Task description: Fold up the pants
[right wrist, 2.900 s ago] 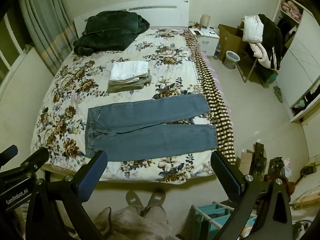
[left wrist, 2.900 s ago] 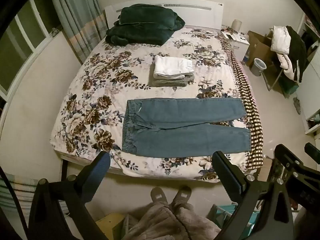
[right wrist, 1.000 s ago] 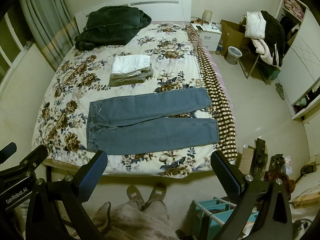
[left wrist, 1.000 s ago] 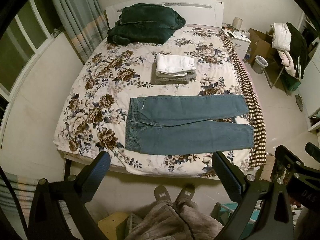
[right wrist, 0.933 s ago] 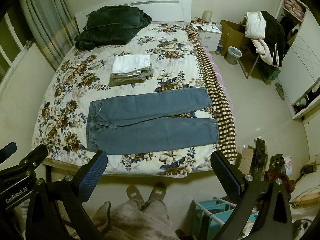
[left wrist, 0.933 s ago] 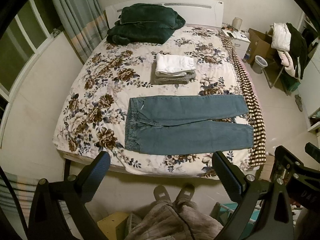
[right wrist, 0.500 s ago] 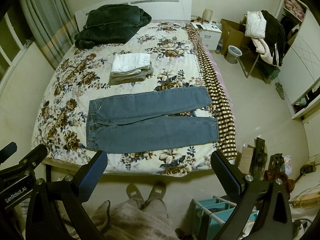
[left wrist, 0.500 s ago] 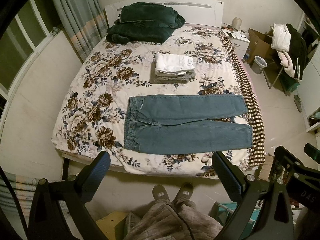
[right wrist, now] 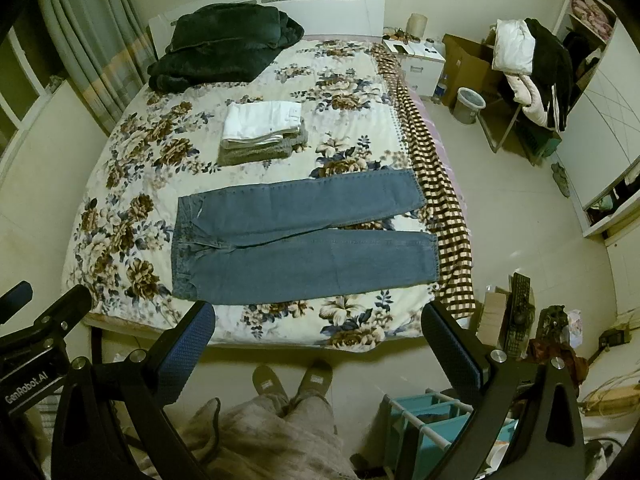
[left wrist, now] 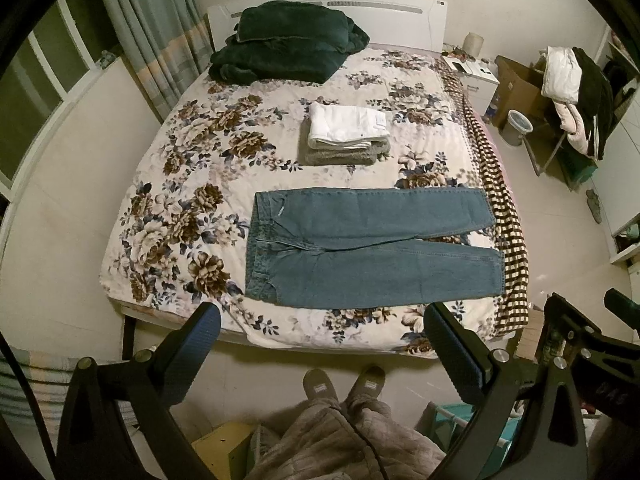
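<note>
Blue jeans [left wrist: 368, 248] lie flat on the floral bedspread [left wrist: 192, 184], waistband to the left, both legs spread toward the right edge; they also show in the right wrist view [right wrist: 300, 240]. My left gripper [left wrist: 322, 322] is open and empty, held high above the foot of the bed, well short of the jeans. My right gripper [right wrist: 316, 320] is open and empty at a similar height. The right gripper's body shows at the lower right of the left wrist view.
A stack of folded white and grey clothes [left wrist: 346, 136] sits behind the jeans. A dark green blanket [left wrist: 284, 42] lies by the headboard. A checked cloth [left wrist: 504, 216] hangs off the bed's right edge. A nightstand, bin and clothes-laden chair [right wrist: 528, 64] stand to the right. My feet [left wrist: 344, 382] are below.
Both views have shifted slightly over the last seconds; the bed sits a little higher in frame. The jeans have not moved and both grippers stay open.
</note>
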The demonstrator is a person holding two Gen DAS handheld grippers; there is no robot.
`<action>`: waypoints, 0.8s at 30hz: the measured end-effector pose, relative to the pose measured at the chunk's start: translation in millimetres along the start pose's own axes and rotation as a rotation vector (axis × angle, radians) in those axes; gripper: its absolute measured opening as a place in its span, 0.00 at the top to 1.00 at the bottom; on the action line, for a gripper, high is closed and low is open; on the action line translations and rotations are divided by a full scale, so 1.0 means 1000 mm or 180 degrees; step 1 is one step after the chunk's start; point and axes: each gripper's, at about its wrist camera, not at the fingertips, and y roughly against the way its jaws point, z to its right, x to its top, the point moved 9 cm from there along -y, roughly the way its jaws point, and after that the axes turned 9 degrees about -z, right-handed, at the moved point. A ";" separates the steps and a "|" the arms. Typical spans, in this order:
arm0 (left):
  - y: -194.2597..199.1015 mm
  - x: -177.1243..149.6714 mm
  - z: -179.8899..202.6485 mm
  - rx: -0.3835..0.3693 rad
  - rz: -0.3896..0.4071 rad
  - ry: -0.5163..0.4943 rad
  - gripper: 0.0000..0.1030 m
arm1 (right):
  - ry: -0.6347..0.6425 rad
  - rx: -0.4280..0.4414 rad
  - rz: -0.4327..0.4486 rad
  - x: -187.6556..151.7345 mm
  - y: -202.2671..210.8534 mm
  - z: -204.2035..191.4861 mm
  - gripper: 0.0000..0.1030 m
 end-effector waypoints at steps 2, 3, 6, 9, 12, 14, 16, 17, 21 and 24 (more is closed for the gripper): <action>-0.005 -0.005 0.003 -0.0011 -0.0013 -0.0005 0.00 | -0.0003 -0.0007 -0.0008 -0.004 -0.001 0.000 0.00; -0.006 -0.006 0.003 -0.0007 -0.0013 0.0000 0.00 | -0.0002 -0.0010 -0.0005 -0.003 -0.003 0.000 0.00; -0.012 -0.005 0.007 -0.0001 -0.0011 -0.0008 0.00 | -0.0028 -0.0033 -0.0038 -0.011 -0.011 -0.001 0.00; -0.028 0.006 0.011 0.0035 0.0021 -0.0043 0.00 | -0.0079 -0.0080 -0.0043 -0.004 -0.028 -0.002 0.00; -0.050 0.027 0.014 0.0109 0.0086 -0.0121 0.00 | -0.0163 -0.0116 -0.0014 0.012 -0.051 -0.002 0.00; -0.070 0.054 0.012 0.0115 0.0108 -0.0156 0.00 | -0.0189 -0.0180 0.0005 0.026 -0.069 0.000 0.00; -0.092 0.076 0.014 0.0157 0.0100 -0.0154 0.00 | -0.0178 -0.0195 0.0045 0.049 -0.094 0.003 0.00; -0.104 0.085 0.017 0.0156 0.0068 -0.0149 0.00 | -0.0170 -0.0229 0.0026 0.059 -0.109 0.005 0.00; -0.156 0.130 0.024 0.0216 -0.0072 -0.0053 0.00 | -0.0060 -0.0276 -0.0100 0.120 -0.174 0.005 0.00; -0.204 0.166 0.024 0.0295 -0.0176 0.0027 0.00 | 0.0096 -0.0245 -0.0265 0.167 -0.232 0.002 0.00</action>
